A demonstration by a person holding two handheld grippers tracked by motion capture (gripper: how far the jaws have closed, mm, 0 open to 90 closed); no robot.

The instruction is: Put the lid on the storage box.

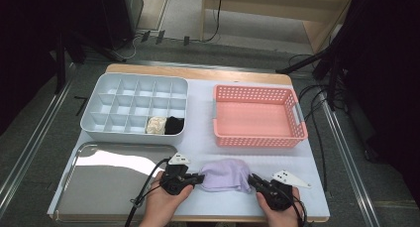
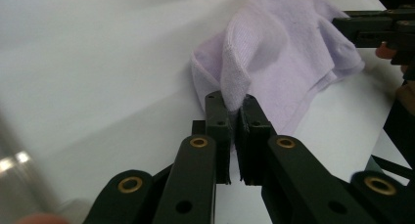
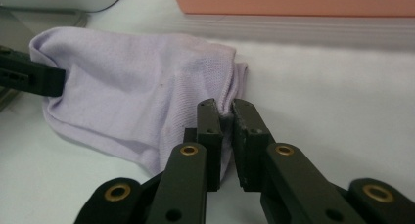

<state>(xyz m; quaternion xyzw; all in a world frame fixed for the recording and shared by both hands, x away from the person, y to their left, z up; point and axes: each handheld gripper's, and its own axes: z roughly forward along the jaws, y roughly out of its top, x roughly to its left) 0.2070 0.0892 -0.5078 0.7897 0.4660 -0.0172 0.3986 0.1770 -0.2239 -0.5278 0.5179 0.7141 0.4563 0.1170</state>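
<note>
Two grippers pinch a lilac sock (image 1: 225,175) at opposite ends.
It lies just in front of the pink basket (image 1: 258,138); left gripper (image 1: 200,178) and right gripper (image 1: 251,179) are both clamped on its fabric, probably for folding.

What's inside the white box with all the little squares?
In the white plastic divided organiser box, the front row holds a rolled cream sock and, beside it, a rolled black sock. Other compartments look empty; the near wall hides some of the front row's floors.

Lilac sock (image 1: 225,175): soft ribbed knit cloth. Tray (image 1: 69,197): glossy metal. Basket (image 1: 257,138): perforated matt plastic.
</note>
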